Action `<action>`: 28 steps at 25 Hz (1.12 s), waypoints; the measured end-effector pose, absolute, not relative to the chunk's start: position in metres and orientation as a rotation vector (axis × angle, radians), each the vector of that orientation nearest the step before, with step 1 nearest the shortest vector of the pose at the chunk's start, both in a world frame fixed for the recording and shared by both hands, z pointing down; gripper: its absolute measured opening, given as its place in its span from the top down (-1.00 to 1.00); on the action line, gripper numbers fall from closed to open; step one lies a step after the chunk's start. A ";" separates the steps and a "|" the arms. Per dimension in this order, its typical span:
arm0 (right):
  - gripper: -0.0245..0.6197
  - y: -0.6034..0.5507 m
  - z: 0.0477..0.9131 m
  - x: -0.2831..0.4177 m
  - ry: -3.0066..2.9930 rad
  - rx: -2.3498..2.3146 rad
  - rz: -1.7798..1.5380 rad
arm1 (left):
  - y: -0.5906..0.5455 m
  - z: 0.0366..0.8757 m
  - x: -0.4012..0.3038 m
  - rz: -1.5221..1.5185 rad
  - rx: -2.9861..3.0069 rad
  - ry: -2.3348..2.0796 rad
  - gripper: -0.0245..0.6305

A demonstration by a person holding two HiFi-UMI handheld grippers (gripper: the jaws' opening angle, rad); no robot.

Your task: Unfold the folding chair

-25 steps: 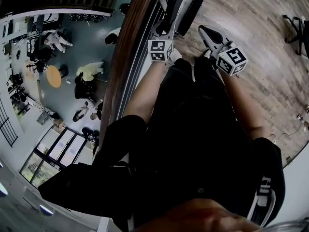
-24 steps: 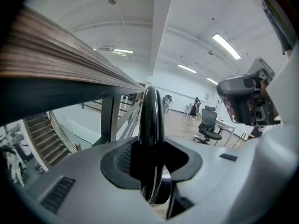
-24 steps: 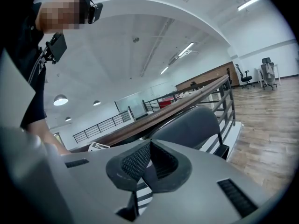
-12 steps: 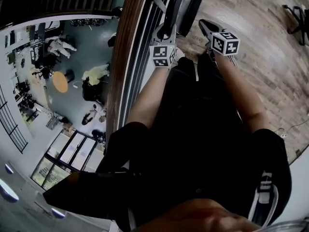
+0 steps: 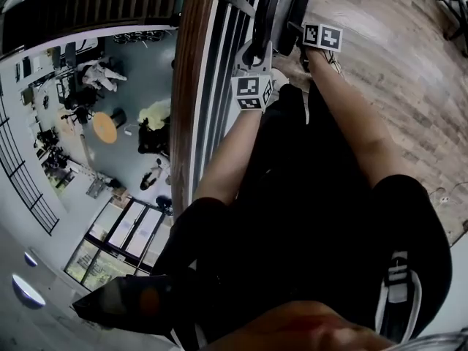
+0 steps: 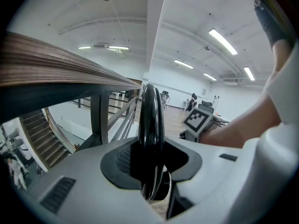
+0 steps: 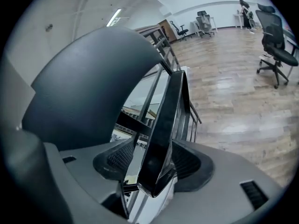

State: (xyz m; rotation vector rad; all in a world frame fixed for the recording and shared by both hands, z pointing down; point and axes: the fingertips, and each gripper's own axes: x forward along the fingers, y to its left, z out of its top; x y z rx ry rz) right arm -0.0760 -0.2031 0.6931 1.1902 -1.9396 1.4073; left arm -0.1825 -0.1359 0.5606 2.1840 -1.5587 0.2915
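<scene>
The head view looks down past the person's black clothing to the folding chair (image 5: 284, 9). It stands at the top of the frame beside the railing's wooden handrail (image 5: 191, 86), on the plank floor (image 5: 395, 72). From here only the two marker cubes are clear, the left one (image 5: 252, 92) nearer the person and the right one (image 5: 322, 36) further up against the chair. Neither grip can be read in this view. It alone shows the lower level (image 5: 128, 104) beyond the railing, where small figures stand around a round orange worktop (image 5: 104, 128).

The left gripper (image 6: 150, 155) view settles its grip: the fingers (image 6: 122, 160) are clamped on a glossy black tube (image 6: 150, 120) of the chair frame, which rises upright between them. This view also shows the right gripper's cube (image 6: 200, 120) just past the tube, the handrail sweeping across the left, and a staircase (image 6: 44, 141) below.

The right gripper (image 7: 154, 169) view shows a flat black bar (image 7: 164, 125) of the chair standing tilted between its fingers (image 7: 114, 162). They have just been opening and stand apart around the bar, with a gap showing on the left side. A broad dark curved panel (image 7: 84, 87) of the chair fills the upper left of this view. Office chairs (image 7: 275, 41) stand well apart on the floor to the right, and no other view shows them this plainly.
</scene>
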 end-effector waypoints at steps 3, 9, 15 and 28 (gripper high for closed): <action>0.10 -0.201 0.714 -0.075 -1.838 1.275 1.490 | -0.135 0.562 -0.183 0.297 2.183 -1.550 0.57; 0.10 -0.204 0.736 -0.081 -1.747 1.352 1.521 | -0.135 0.563 -0.182 0.301 2.186 -1.540 0.57; 0.11 -0.198 0.748 -0.085 -1.660 1.370 1.544 | -0.131 0.562 -0.172 0.309 2.205 -1.514 0.58; 0.40 -0.195 0.758 -0.070 -1.761 1.274 1.596 | -0.131 0.562 -0.166 0.317 2.275 -1.440 0.62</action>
